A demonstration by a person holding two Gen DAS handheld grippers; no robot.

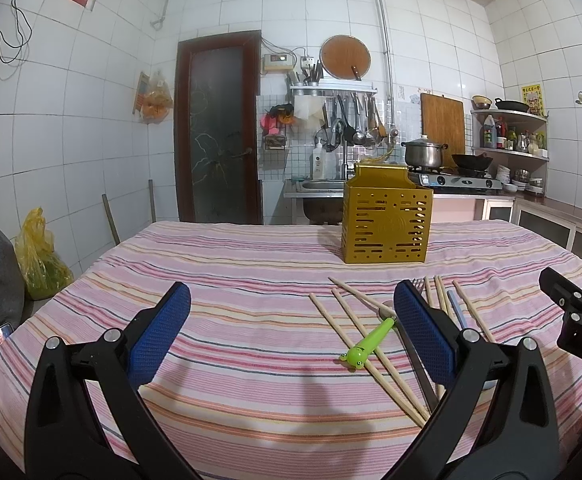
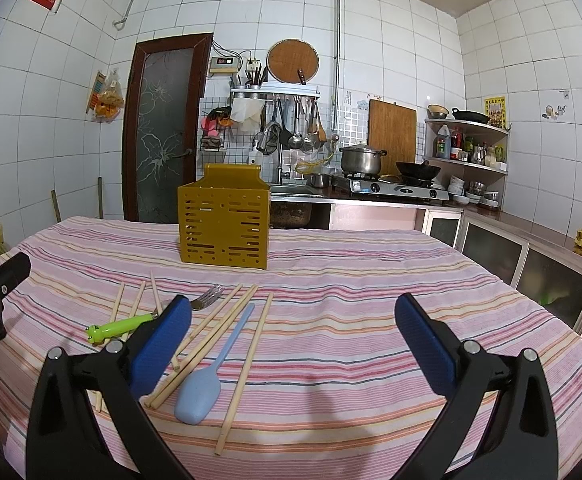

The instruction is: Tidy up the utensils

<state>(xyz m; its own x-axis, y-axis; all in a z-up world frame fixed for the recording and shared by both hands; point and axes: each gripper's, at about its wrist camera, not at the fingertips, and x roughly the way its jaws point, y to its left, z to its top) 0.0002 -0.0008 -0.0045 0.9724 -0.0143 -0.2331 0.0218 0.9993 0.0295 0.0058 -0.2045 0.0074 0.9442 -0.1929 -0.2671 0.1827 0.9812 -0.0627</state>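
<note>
Right wrist view pretty much tells the story: the utensils are scattered on the near part of the counter (image 2: 371, 280), sitting left of the right gripper (image 2: 293, 344), which is spread wide and holding nothing. The blue spoon (image 2: 207, 376) and the chopsticks (image 2: 247, 368) beside it lie lengthwise, running near-to-far, roughly in line with the fingers. The gold holder (image 2: 223, 227) stands upright further back. The left gripper (image 1: 291, 332) is wide and empty too, with the green frog-handled fork (image 1: 367, 346) just right of its centre, so probably either hand could start.
</note>
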